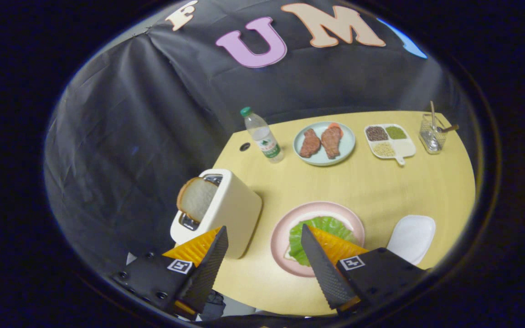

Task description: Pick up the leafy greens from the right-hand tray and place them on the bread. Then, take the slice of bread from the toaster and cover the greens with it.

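Note:
The leafy greens lie on a bread slice, of which a corner shows, on the pink plate; the right finger overlaps them in view. A second bread slice stands out of a slot of the cream toaster, just beyond the left finger. My gripper hangs open above the table with nothing between its fingers. The white tray to the right of the pink plate is bare.
At the back of the yellow table stand a water bottle, a pale blue plate with two meat pieces, a divided dish of beans and a glass with sticks. The table's left edge runs beside the toaster.

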{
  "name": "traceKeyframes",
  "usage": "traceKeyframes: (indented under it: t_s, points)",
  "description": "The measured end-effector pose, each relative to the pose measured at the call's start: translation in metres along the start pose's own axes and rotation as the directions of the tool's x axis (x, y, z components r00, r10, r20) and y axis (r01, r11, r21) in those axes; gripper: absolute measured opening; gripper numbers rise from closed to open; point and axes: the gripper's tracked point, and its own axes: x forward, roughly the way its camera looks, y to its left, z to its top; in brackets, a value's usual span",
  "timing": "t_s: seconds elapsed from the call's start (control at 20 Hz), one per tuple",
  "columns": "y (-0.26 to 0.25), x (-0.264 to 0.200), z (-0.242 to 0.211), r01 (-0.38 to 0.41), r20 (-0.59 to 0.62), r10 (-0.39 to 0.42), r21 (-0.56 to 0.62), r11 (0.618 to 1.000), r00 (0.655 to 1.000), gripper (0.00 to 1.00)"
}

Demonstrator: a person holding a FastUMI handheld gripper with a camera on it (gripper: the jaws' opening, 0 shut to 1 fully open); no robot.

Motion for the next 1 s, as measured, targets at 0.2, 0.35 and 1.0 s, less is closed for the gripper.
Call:
traceKeyframes:
  t_s: [0.2, 0.35, 1.0]
  points:
    - [0.058, 0.014, 0.022, -0.034, 0.055, 0.037, -0.056, 0.998, 0.998, 1.0]
    - [0.107, 0.028, 0.028, -0.065, 0.084, 0.073, -0.099, 0.993, 0.994, 1.0]
    - [0.146, 0.12, -0.01, 0.059, 0.025, -0.055, -0.21, 0.976, 0.998, 0.72]
